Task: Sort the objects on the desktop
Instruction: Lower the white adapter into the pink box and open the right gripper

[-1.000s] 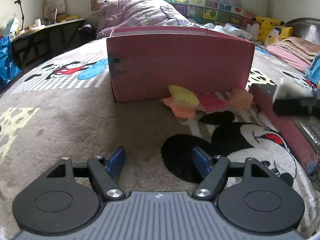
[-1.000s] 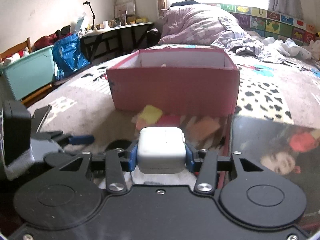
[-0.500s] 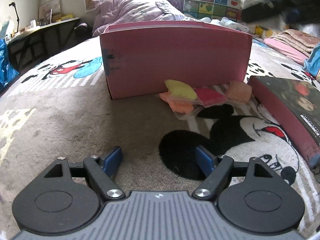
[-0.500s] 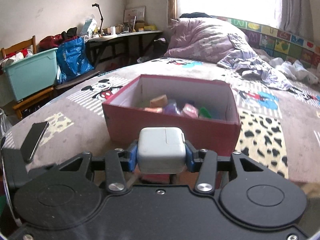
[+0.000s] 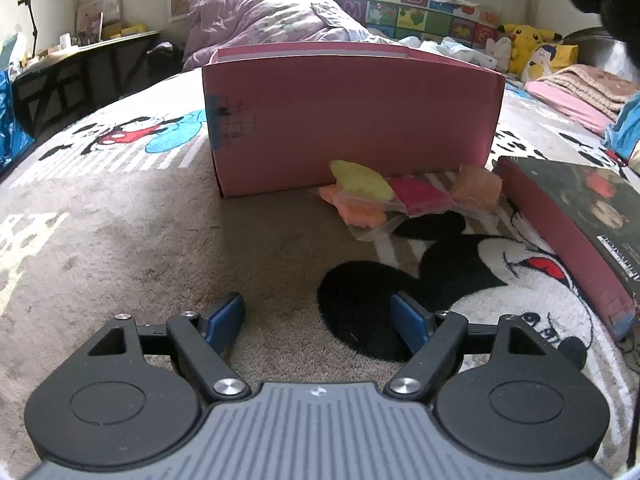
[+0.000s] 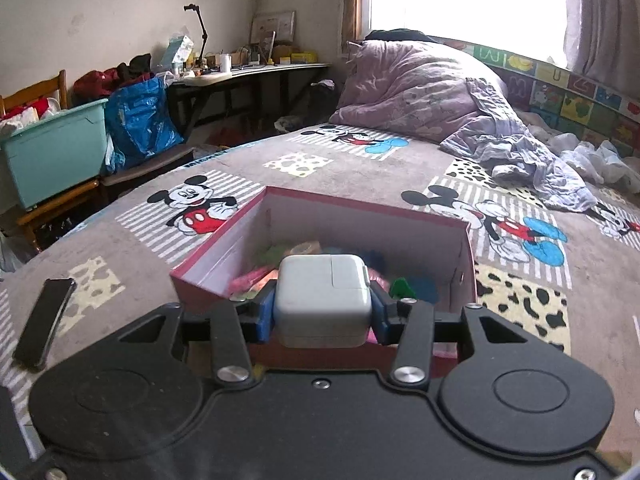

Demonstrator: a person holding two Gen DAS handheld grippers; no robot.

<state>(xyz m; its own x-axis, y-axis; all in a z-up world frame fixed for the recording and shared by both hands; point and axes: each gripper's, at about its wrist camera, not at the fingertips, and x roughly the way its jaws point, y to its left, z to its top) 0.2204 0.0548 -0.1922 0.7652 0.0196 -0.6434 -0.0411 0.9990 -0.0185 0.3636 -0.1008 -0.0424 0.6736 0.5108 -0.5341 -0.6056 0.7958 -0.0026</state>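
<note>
My right hand-held gripper (image 6: 322,309) is clamped on a white charger (image 6: 323,294), its blue pads pressing the two sides of the block. I hold it above the open pink box (image 6: 224,258) on the bed, over the near part of the opening, and I can look down past the charger at a jumble of colourful small things (image 6: 276,258) already inside. From my left camera the same gripper shows high above the box's far right corner, so the charger is well clear of the rim.

My left hand-held gripper (image 5: 318,316) is spread wide and empty, low over the Mickey Mouse blanket (image 5: 120,220) in front of the box.

I judge this to be the drop-off step for the charger. The next move calls for letting the pads part so the block falls among the contents, perhaps after lowering a little so it does not bounce out.

Still outside the box are a bag of coloured pieces (image 5: 400,196) lying against its front wall, a book (image 5: 580,216) just to the right, and a phone (image 6: 44,316) off to the left.
</note>
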